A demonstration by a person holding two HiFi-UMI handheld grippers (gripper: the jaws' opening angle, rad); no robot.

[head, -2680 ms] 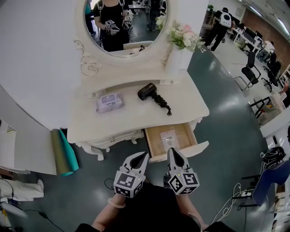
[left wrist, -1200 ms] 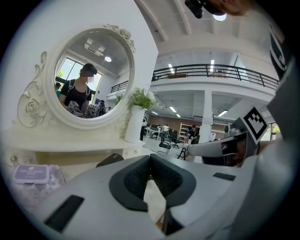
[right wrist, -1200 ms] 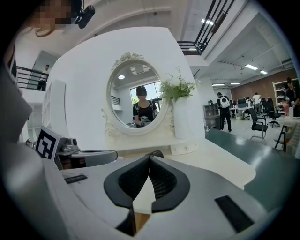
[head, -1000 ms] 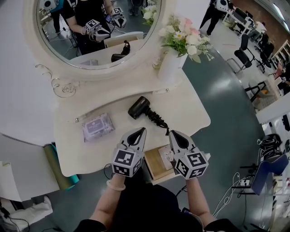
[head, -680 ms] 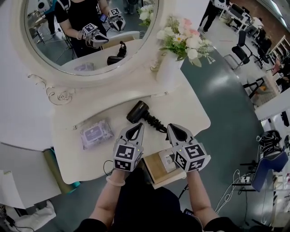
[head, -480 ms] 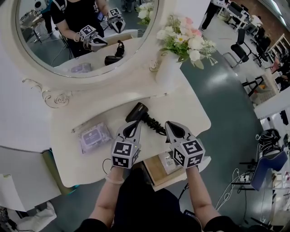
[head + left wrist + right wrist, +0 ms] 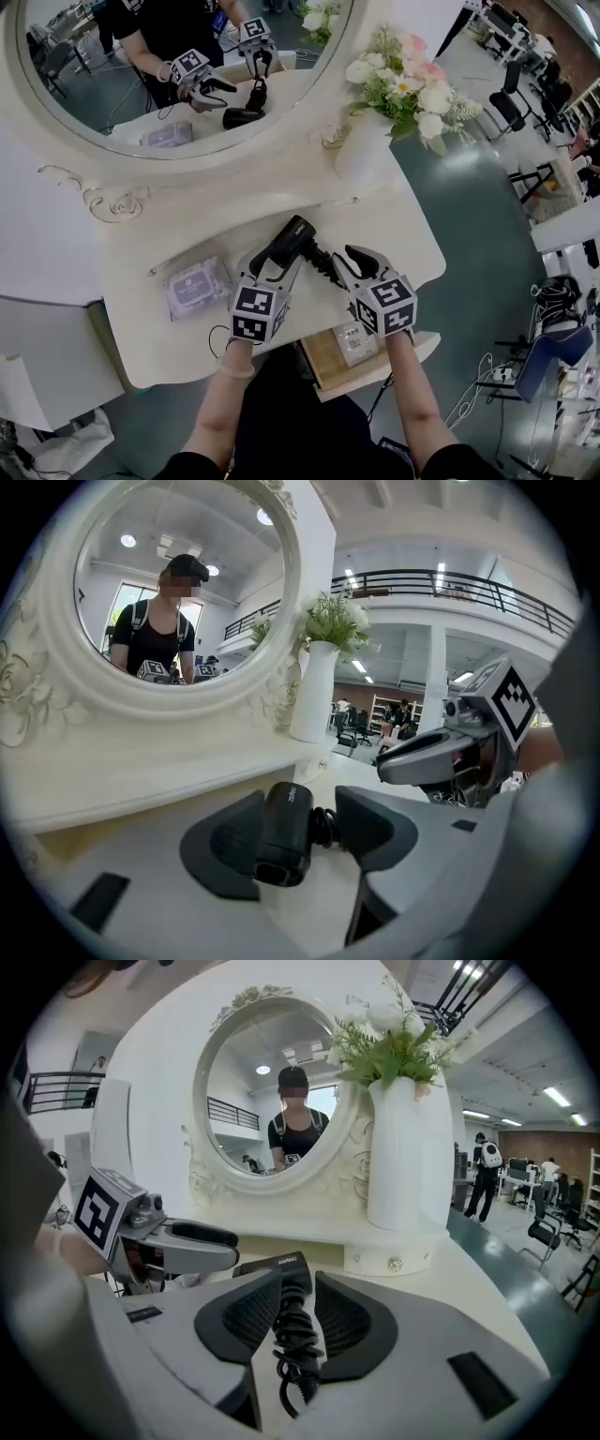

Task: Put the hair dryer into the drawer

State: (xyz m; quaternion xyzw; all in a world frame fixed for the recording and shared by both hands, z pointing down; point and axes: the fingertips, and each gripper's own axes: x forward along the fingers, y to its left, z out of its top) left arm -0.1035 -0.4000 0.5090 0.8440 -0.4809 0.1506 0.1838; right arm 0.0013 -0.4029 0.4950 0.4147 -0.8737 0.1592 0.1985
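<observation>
The black hair dryer (image 7: 289,240) lies on the white dressing table (image 7: 169,333), its coiled cord (image 7: 323,264) trailing toward the front edge. My left gripper (image 7: 269,265) is open with the dryer's barrel (image 7: 284,832) between its jaws, which have just been opening. My right gripper (image 7: 342,265) is open a little, its jaws also just opened, and straddles the coiled cord (image 7: 295,1335) close on both sides. The drawer (image 7: 322,364) stands pulled out below the table's front edge, under my right hand, with a white packet (image 7: 354,341) inside.
A purple pack of wipes (image 7: 195,281) lies left of the dryer. A white vase (image 7: 367,155) with flowers (image 7: 412,84) stands at the back right, an oval mirror (image 7: 169,66) behind. Each gripper shows in the other's view, close alongside.
Both grippers have moved forward from over the open drawer onto the tabletop and down to the hair dryer. Their jaws, shut before, now stand apart around the barrel and the cord.
</observation>
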